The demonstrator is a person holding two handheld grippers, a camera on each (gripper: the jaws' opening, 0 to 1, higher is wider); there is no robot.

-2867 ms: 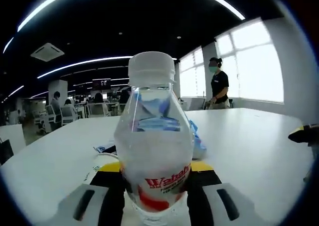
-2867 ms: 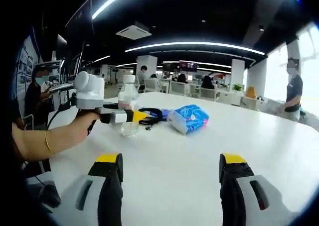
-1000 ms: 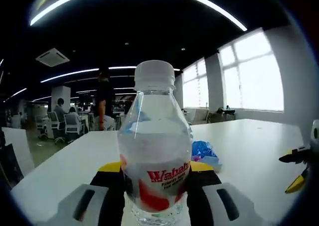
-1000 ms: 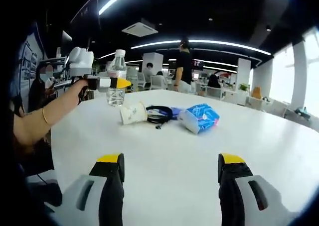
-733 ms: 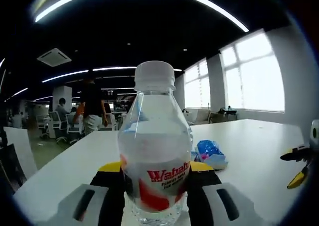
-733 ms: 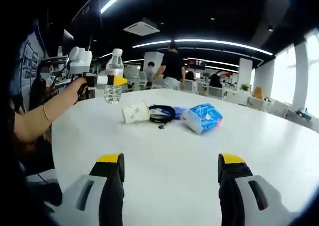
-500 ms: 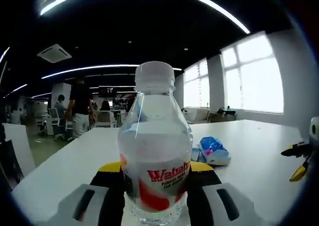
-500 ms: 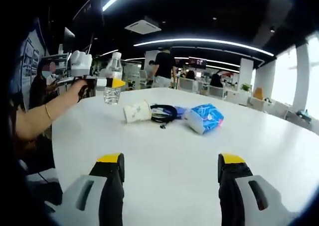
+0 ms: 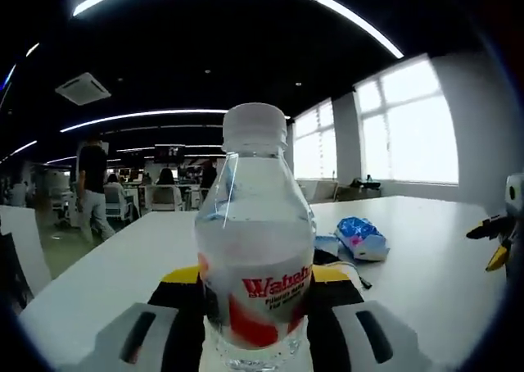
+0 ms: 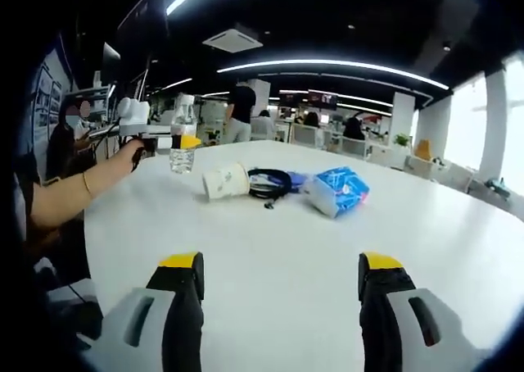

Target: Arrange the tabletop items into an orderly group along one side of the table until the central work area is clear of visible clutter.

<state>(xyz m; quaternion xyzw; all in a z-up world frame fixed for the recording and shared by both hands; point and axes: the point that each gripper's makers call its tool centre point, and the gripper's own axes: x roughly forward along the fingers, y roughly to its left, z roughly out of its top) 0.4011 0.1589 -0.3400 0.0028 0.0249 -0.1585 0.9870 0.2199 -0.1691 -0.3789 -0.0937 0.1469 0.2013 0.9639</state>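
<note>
While the water bottle point(image 9: 255, 249) is being gripped by the left gripper point(image 9: 255, 319) above the table point(image 10: 327, 257), the right gripper point(image 10: 278, 298) is being kept released, and the paper cup point(image 10: 225, 180), cable point(image 10: 270, 181) and blue packet point(image 10: 338, 188) (not yet grouped) are being left mid-table.

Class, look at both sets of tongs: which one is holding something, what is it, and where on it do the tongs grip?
The left tongs hold the water bottle by its lower body, at the label. The right tongs are open and hold nothing.

Left tool point(image 10: 185, 142) carried water bottle point(image 10: 182, 134) leftward, apparently nearer table edge.
</note>
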